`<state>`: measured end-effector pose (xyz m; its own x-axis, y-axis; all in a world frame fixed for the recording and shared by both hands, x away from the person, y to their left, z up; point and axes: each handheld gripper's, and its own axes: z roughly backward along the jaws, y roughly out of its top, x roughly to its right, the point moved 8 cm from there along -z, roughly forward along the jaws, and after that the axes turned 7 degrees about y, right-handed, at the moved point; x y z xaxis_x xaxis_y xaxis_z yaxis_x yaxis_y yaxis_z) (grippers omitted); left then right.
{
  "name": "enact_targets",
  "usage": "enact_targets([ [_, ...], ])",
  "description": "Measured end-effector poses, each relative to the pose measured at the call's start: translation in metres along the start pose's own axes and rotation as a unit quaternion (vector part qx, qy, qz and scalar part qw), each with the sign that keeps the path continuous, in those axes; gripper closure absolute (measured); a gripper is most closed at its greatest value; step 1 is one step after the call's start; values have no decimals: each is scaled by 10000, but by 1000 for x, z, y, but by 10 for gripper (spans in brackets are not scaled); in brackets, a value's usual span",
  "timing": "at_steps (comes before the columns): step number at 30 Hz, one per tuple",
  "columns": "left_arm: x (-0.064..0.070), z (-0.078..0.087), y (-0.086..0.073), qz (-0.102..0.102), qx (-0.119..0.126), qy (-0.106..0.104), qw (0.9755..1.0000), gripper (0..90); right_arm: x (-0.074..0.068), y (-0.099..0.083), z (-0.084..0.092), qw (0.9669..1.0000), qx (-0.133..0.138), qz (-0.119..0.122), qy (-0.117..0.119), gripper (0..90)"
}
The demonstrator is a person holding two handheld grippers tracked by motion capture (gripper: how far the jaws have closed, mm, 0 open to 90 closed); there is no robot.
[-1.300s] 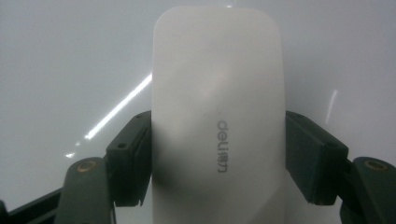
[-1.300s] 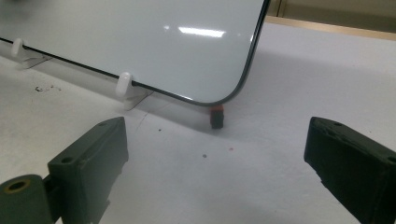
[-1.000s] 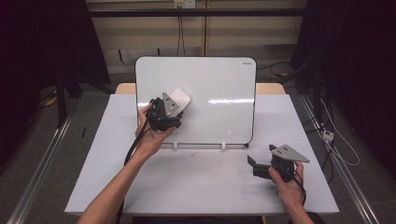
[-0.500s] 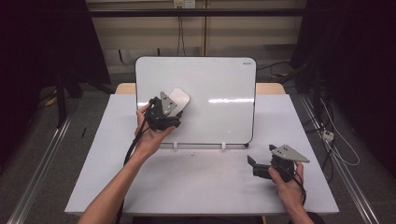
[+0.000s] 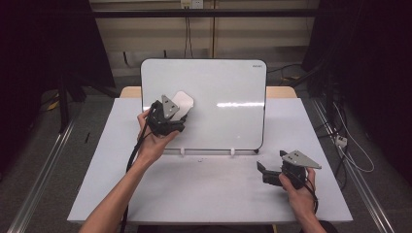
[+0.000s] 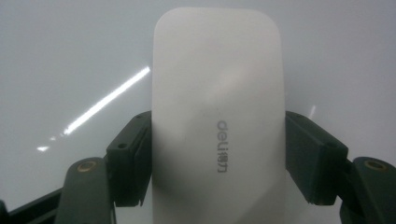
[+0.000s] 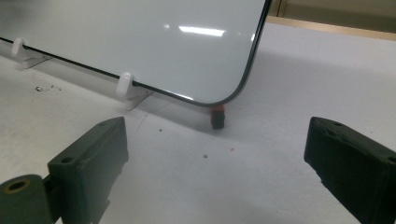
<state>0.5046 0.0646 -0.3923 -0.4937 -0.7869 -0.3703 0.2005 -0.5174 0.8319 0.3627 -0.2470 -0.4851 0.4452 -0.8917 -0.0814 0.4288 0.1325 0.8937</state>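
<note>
Left gripper clamped on eraser, flat against whiteboard; eraser's lower end cut off, its logo faint. Right gripper wide apart, empty, low over table.

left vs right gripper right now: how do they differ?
The left gripper is shut on a white eraser held against the whiteboard; the right gripper is open with nothing between its jaws. The left is raised at the board's left side, while the right sits low over the table, near the board's lower right corner. Both are black two-jaw tools, each held in one hand, with a grey plate on top.
</note>
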Motion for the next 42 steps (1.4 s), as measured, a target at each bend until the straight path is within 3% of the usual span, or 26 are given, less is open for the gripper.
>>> enact_targets([
  [5, -5, 12, 10, 73, 177, 33, 9998, 312, -1, 0, -1, 10000, -8, -9, 1, 63],
  [19, -18, 24, 8, 426, 337, -51, 9985, 311, 0, 0, -1, 10000, -1, 12, -23, 63],
  [24, -21, 33, 4, 405, 329, -13, 9986, 311, -1, 1, 0, 10000, 21, 16, 12, 62],
  [33, -31, 45, 0, 570, 350, 41, 9977, 311, 1, 2, 0, 10000, 59, 8, 10, 63],
  [42, -36, 55, -7, 523, 286, 16, 9982, 311, 1, 2, -1, 10000, 31, -64, -5, 62],
])
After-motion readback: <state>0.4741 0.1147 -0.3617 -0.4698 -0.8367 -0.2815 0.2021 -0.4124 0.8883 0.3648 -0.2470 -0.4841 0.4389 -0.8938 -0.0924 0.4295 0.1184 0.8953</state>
